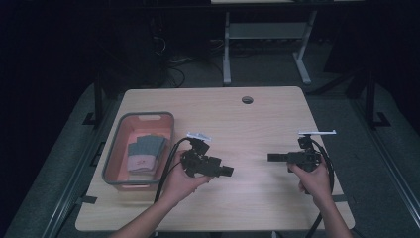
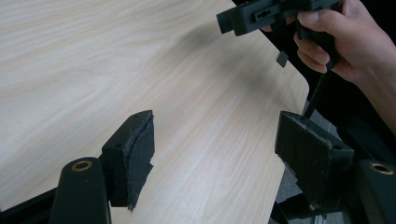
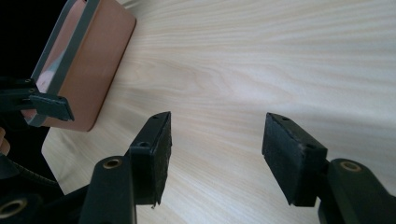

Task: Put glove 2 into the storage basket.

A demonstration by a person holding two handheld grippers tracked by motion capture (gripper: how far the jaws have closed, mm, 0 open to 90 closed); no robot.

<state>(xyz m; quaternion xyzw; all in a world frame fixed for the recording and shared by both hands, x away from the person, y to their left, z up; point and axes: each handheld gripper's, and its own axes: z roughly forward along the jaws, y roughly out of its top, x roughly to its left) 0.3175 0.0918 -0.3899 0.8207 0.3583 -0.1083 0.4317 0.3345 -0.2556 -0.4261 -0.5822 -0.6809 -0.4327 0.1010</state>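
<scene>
At the left of the counter [image 1: 257,119] sits a grey-rimmed pink bin [image 1: 115,148] with folded cloths [image 1: 144,153] lying inside it, a dark grey-green one over a pinkish one, the things nearest the work. Just right of the bin the left gripper [image 1: 225,171] hovers over bare wood, pointing toward the middle; its fingers [image 2: 135,158] stand well apart with nothing between them and nothing touching the pads. To do this step well, as I judge it, that hand should turn back toward the bin and come down over the top cloth with the fingers kept wide, closing only once both pads bracket a fold. Farther right, the right gripper [image 1: 272,157] faces the left one across open counter, its fingers [image 3: 152,158] likewise spread and empty, so it is free to steady the bin's rim.
</scene>
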